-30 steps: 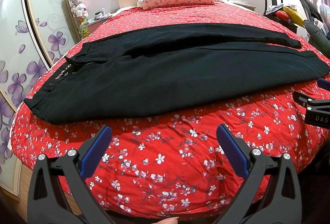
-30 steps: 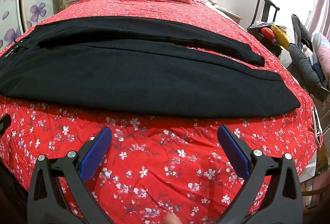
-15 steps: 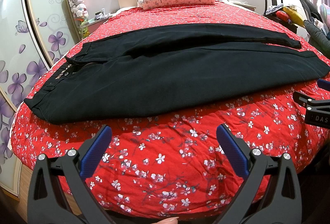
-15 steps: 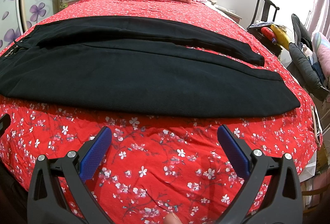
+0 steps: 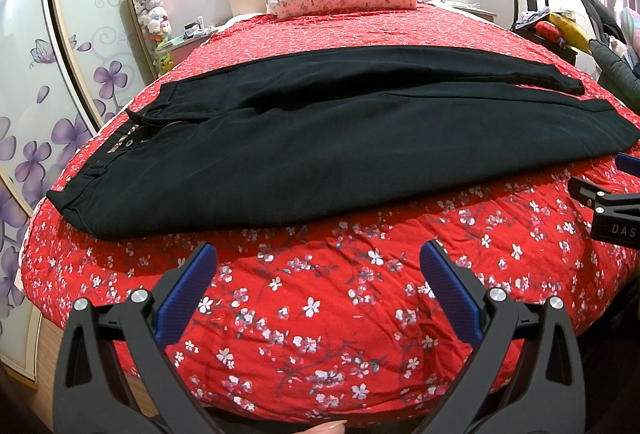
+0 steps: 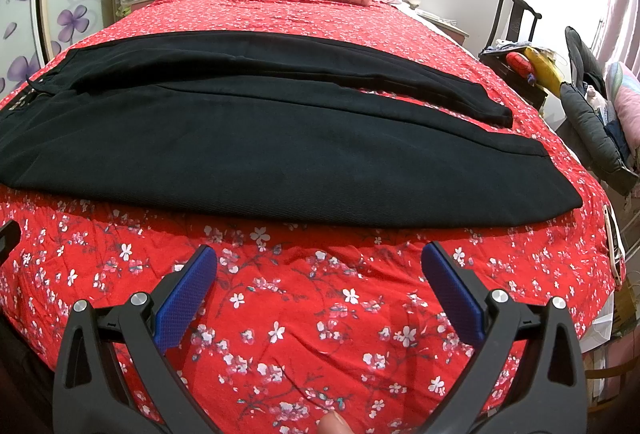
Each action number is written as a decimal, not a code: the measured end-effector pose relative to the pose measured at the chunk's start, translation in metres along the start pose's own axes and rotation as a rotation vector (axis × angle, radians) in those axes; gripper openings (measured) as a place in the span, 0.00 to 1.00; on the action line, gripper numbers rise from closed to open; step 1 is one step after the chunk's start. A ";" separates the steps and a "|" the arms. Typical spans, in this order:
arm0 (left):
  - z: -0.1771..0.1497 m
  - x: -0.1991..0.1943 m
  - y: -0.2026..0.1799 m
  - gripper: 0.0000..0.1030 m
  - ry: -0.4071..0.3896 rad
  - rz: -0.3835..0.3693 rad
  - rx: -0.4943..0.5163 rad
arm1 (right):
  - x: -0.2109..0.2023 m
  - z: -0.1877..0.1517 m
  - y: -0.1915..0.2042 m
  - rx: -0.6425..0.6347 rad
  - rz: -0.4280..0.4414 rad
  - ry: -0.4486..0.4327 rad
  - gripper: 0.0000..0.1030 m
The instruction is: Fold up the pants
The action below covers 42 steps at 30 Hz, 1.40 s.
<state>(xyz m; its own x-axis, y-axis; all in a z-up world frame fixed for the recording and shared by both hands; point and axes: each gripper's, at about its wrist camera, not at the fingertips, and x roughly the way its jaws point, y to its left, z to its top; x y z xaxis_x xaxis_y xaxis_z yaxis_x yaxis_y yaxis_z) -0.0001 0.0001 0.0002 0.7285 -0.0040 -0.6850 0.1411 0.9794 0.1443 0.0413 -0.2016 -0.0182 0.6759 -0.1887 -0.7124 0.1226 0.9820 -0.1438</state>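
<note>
Black pants (image 5: 320, 138) are lying flat across the floral bedspread (image 5: 320, 294), below the pillow. Soft, limp cloth is likely sagging when lifted; pinch waistband and hems. Left gripper (image 5: 318, 264) and right gripper (image 6: 320, 266) are gaping wide, empty.

Your left gripper (image 5: 318, 276) and right gripper (image 6: 320, 278) look alike: black plastic arms, blue textured pads (image 5: 186, 294), silver screws (image 6: 500, 295) near the lower corners. White letters "DAS" (image 5: 622, 230) mark the gripper at the right frame edge.
</note>
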 end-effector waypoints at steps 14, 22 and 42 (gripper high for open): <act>0.000 0.000 0.000 0.98 0.000 -0.001 -0.001 | 0.004 0.002 -0.009 0.025 0.024 0.011 0.99; 0.005 -0.004 0.006 0.98 0.001 -0.028 -0.028 | 0.009 0.007 -0.033 0.138 0.224 0.058 0.99; 0.100 0.044 -0.003 0.98 -0.222 0.039 -0.165 | 0.136 0.205 -0.262 0.681 0.209 0.084 0.98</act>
<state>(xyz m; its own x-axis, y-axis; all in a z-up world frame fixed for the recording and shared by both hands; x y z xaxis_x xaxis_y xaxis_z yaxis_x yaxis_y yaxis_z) 0.0985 -0.0227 0.0406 0.8627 0.0076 -0.5057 0.0126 0.9993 0.0365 0.2503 -0.4827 0.0632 0.6802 0.0310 -0.7323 0.4414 0.7803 0.4430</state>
